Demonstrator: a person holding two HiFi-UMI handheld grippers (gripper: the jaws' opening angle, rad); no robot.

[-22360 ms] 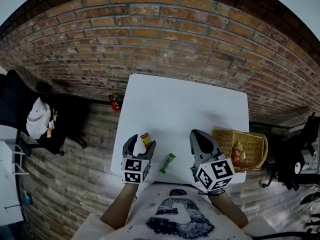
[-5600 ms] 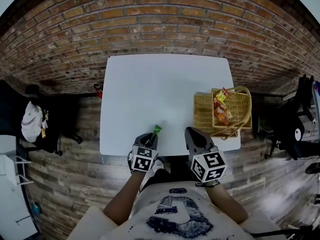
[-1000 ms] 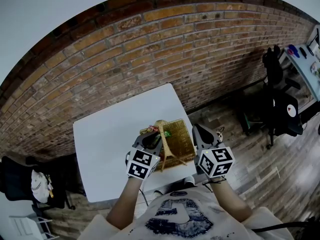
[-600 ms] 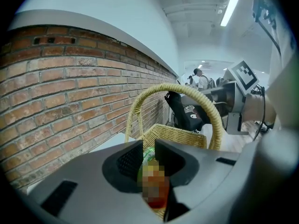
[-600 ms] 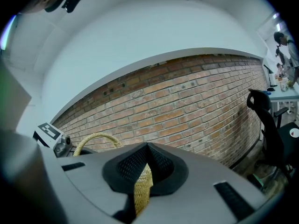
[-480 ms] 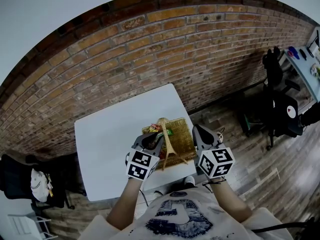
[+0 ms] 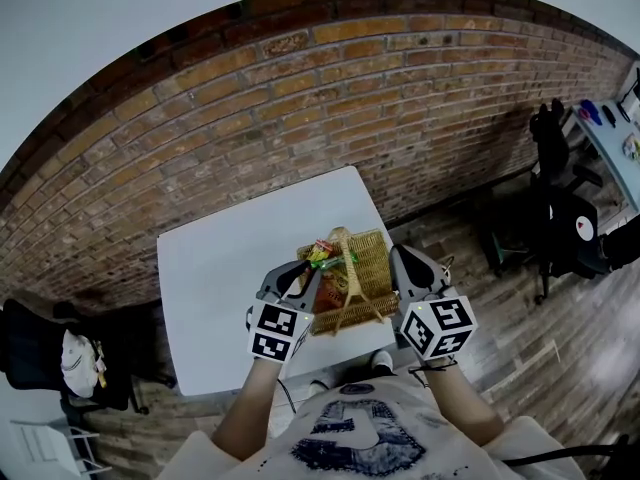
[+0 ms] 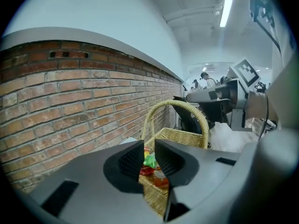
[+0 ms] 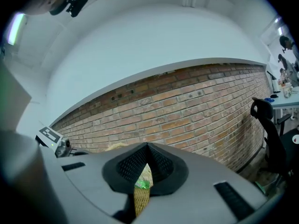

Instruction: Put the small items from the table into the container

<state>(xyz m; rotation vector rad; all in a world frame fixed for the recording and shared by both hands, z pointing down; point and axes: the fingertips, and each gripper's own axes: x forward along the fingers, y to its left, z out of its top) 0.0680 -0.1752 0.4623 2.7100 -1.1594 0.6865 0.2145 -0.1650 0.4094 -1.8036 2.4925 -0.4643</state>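
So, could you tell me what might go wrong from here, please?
The left hand-held gripper and the right hand-held gripper seem to pinch only the thin rim of the woven wicker basket, so it could slip or tilt. The colourful snack packets are heaped high and might spill.

Soft, even light fills the head view. The white table (image 7: 215,298) is bright without glare, and the weave of the wicker basket (image 7: 370,263) reads clearly. The wide lens bows the brick wall (image 7: 300,98) into an arc, and the corners fall to black. In the left gripper view a ceiling strip light (image 8: 227,8) burns out to white, the far room is washed pale, and the left gripper (image 8: 148,155) looms grey and soft close to the lens. In the right gripper view a lamp (image 9: 17,26) smears into a greenish glow at the upper left. The right gripper (image 9: 147,155) is likewise blurred, with a dark rim around the frame.
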